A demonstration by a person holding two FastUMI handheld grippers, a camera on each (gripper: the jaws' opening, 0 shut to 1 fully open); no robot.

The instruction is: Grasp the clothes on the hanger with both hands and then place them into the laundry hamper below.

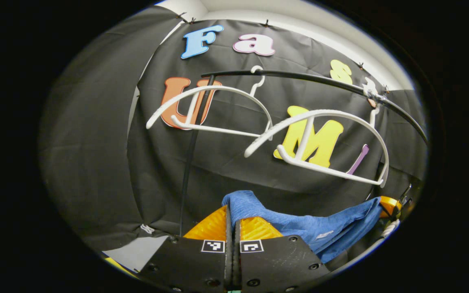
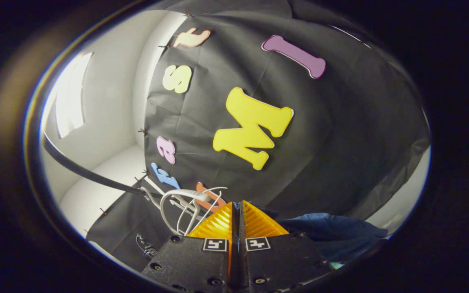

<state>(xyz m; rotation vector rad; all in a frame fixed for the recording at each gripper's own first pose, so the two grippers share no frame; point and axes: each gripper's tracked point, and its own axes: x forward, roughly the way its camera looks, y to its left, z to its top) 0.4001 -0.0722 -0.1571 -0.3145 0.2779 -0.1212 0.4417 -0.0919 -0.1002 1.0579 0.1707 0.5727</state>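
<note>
In the left gripper view the left gripper (image 1: 233, 219) has its jaws pressed together on one end of a blue garment (image 1: 299, 228), the cloth rising out from between the fingers. The garment stretches across to the right gripper (image 1: 391, 207) at the far right edge of that view, which holds its other end. A small pale mark sits on the blue cloth; it is too small to read. Above, two bare white hangers (image 1: 214, 110) (image 1: 320, 142) hang from a black rail (image 1: 312, 79), so the garment is off them and held below, between the two grippers.

In the right gripper view the right gripper (image 2: 237, 221) has its jaws together, with dark blue cloth (image 2: 332, 232) spilling out to the right just behind the fingers; the pinch itself is hard to make out here. This view takes in the white hangers (image 2: 185, 207) end-on, bunched low on the left beside the rail (image 2: 84, 171), plus a white wall with a bright window (image 2: 69, 93). Each gripper carries small square black-and-white markers at the base of its fingers.
</note>
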